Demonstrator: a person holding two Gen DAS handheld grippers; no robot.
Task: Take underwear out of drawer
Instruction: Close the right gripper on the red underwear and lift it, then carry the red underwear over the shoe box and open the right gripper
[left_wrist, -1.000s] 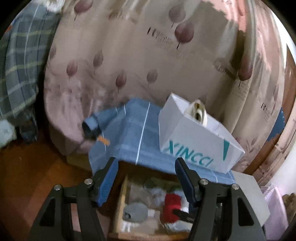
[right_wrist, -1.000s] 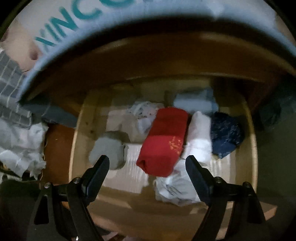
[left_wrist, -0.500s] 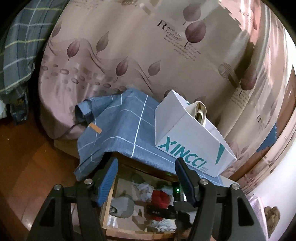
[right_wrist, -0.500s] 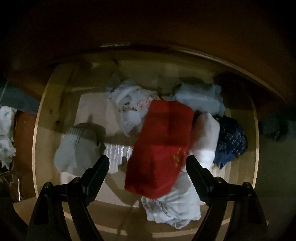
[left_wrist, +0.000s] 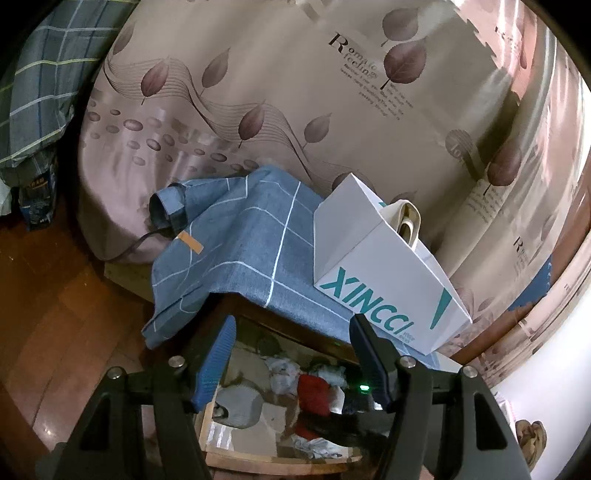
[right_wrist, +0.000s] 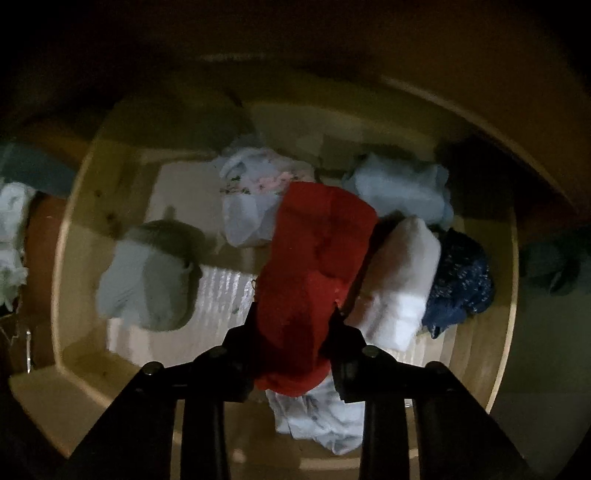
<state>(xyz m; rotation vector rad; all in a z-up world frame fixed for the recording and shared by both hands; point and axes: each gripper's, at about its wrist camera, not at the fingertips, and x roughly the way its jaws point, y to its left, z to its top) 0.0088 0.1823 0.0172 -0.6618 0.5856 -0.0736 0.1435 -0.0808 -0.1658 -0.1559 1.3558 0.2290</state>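
The red underwear (right_wrist: 317, 266) is seen lying in the middle of the open wooden drawer (right_wrist: 70, 236), and its near end is pinched between the two black fingers of the right gripper (right_wrist: 293, 317), whose jaws are closed in tightly on the cloth. A folded white piece (right_wrist: 399, 280) is laid just beside the red one on its right, touching it, with a dark blue patterned piece (right_wrist: 461, 280) next to that against the drawer's right wall. A grey bundle (right_wrist: 147, 273) is set apart on the left of the drawer floor, a pale floral piece (right_wrist: 255, 199) and a light blue piece (right_wrist: 402, 188) are placed toward the back, and a crumpled pale garment (right_wrist: 317, 417) is partly covered by the red underwear at the front. The left gripper (left_wrist: 290, 354) is held above the drawer with its blue-padded jaws spread wide and nothing between them. Beyond it a blue checked cloth (left_wrist: 251, 243) is draped over the cabinet top, and a white paper bag (left_wrist: 384, 280) with teal lettering is stood on that cloth. A leaf-print bedspread (left_wrist: 258, 81) is seen behind, and a wooden floor (left_wrist: 55, 314) to the left
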